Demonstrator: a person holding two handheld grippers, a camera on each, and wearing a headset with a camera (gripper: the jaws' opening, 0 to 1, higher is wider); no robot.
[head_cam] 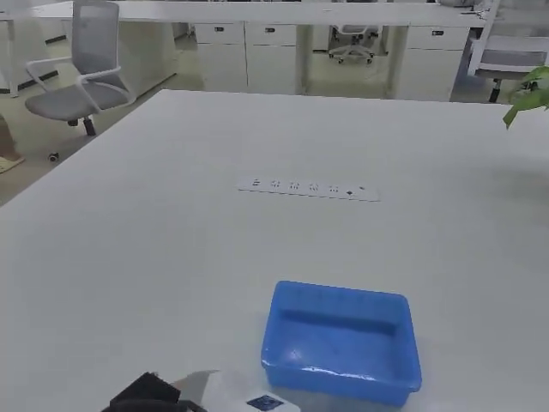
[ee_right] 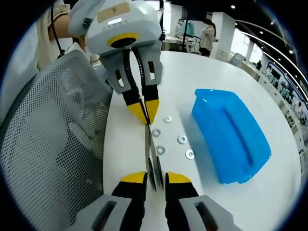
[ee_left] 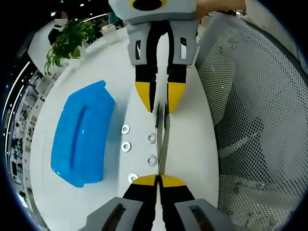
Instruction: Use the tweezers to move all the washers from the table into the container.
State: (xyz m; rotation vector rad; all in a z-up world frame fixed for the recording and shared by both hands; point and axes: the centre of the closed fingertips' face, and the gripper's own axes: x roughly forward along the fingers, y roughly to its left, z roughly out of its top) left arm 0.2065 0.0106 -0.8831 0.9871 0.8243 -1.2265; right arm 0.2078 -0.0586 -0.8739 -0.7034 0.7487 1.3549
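Tweezers (ee_left: 162,139) bridged between both grippers

Their long axis runs straight out from the left gripper (ee_left: 158,179) to the right gripper (ee_left: 160,109) (each pinched narrow on one end). The washers (ee_left: 126,146) lie just beside the tweezers, with the container (ee_left: 79,134) beyond them.

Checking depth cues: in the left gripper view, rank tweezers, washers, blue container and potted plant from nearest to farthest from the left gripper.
1. tweezers: clamped in the left gripper itself.
2. washers: scattered just left of the tweezers in that view.
3. blue container: further left, past the washers.
4. potted plant: upper left, beyond the container.
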